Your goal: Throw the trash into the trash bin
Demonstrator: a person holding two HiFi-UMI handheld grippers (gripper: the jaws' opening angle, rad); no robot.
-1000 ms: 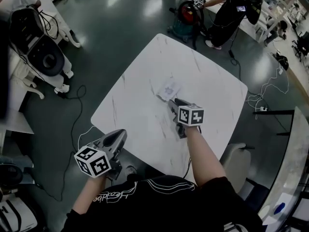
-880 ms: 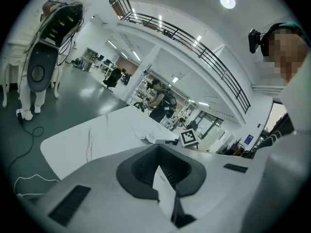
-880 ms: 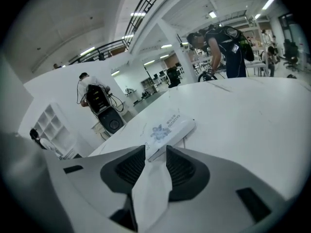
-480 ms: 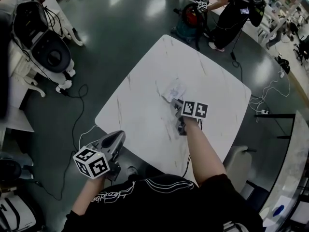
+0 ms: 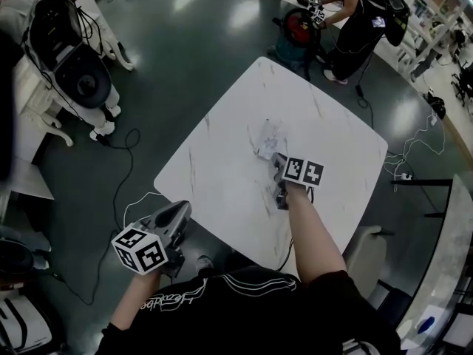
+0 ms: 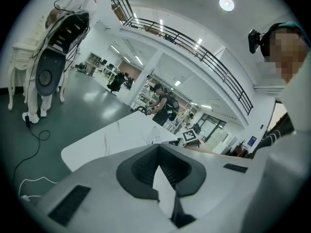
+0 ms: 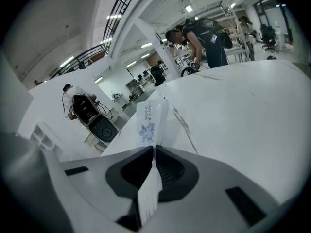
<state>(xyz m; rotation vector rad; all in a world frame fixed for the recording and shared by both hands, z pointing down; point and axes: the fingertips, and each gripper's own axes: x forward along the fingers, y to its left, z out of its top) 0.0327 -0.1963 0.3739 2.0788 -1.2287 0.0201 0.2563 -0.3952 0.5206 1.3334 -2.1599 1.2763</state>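
Observation:
The trash is a white crumpled paper packet (image 5: 267, 135) with a small flower print, lying mid-way across the white marble table (image 5: 222, 161). My right gripper (image 5: 275, 156) reaches over the table's near side to the packet's near edge. In the right gripper view its jaws are closing, and the packet (image 7: 151, 123) stands pinched between the pads of the right gripper (image 7: 153, 149). My left gripper (image 5: 183, 207) hangs off the table's near left corner, above the floor. In the left gripper view the tips of the left gripper (image 6: 156, 147) meet with nothing between them.
A person (image 5: 362, 21) stands beyond the table's far corner beside a red and teal container (image 5: 299, 35) on the floor. A black machine on a white stand (image 5: 74, 72) sits far left. Cables (image 5: 122, 168) trail over the dark floor. A grey chair (image 5: 366, 254) stands at right.
The right gripper has rolled and its jaws have come together on the packet's near edge. The left gripper has shifted only slightly.

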